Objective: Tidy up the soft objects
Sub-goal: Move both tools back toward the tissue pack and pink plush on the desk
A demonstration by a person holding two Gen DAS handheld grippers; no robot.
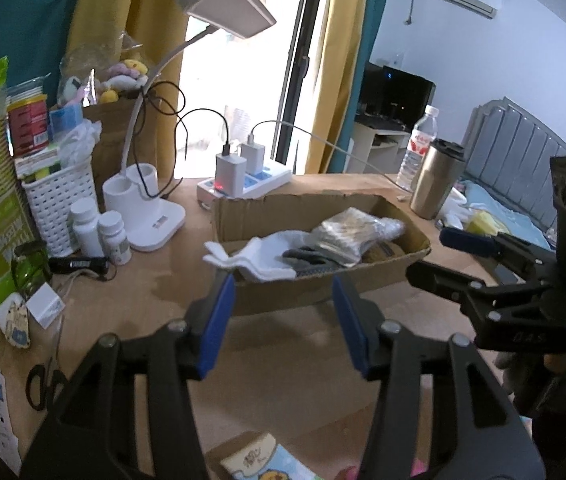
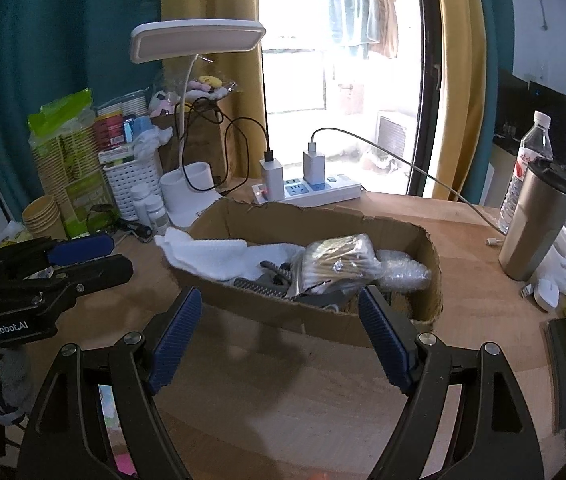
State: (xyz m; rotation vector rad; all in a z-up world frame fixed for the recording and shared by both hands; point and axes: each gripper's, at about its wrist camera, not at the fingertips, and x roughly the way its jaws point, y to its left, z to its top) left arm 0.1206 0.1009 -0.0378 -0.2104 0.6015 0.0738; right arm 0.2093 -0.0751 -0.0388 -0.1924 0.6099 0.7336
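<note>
A shallow cardboard box lies on the wooden desk. A white cloth hangs over its left rim. Beside the cloth in the box are a grey knitted piece, a plastic bag of cotton swabs and some bubble wrap. My left gripper hovers just in front of the box, open, with nothing between its blue pads. My right gripper hangs at the box's front right, open wide and holding nothing.
A white desk lamp and a power strip with chargers and cables stand behind the box. A steel tumbler and a water bottle are at the right. A white basket, pill bottles and scissors crowd the left.
</note>
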